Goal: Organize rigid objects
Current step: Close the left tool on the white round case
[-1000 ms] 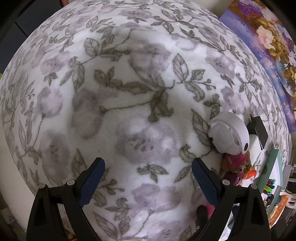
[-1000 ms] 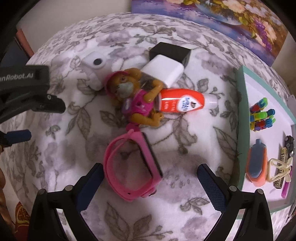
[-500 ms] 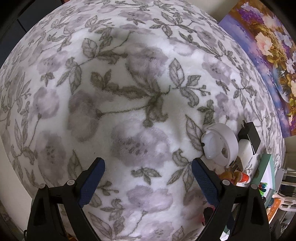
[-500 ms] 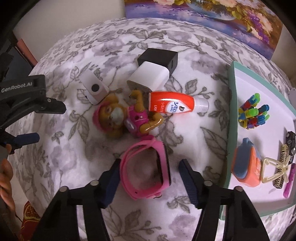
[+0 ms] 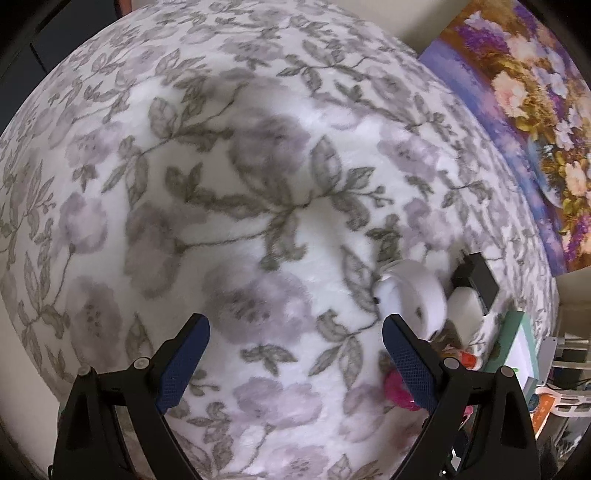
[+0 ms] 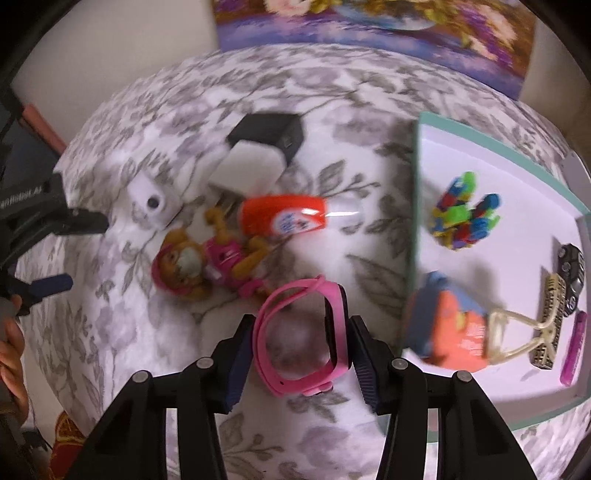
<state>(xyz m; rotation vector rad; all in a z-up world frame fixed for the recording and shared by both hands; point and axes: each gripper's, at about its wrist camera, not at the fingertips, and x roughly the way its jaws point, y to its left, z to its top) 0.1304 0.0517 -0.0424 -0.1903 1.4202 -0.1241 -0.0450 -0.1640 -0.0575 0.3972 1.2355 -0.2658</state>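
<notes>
My right gripper [image 6: 301, 332] is shut on a pink wristband watch [image 6: 291, 373], its pads pressing both sides of the loop above the floral blanket. Beyond it lie a dog figure in pink [image 6: 207, 262], a red-and-white bottle [image 6: 284, 218], a white charger [image 6: 247, 170], a black adapter [image 6: 269, 129] and a small white camera [image 6: 151, 201]. My left gripper [image 5: 295, 354] is open and empty over bare blanket; the white camera [image 5: 413, 295] sits just beyond its right finger. The left gripper also shows at the left edge of the right wrist view [image 6: 48, 254].
A white tray with a teal rim [image 6: 415, 184] stands to the right, holding colourful blocks [image 6: 461, 214], an orange-and-blue item [image 6: 450, 328], a cream clip [image 6: 517, 332], a purple stick [image 6: 572, 350] and small dark items [image 6: 570, 266]. A flower painting [image 6: 369, 22] leans at the back.
My right gripper moved forward and closed from wide open onto the pink watch. The left gripper shifted slightly, staying open.
</notes>
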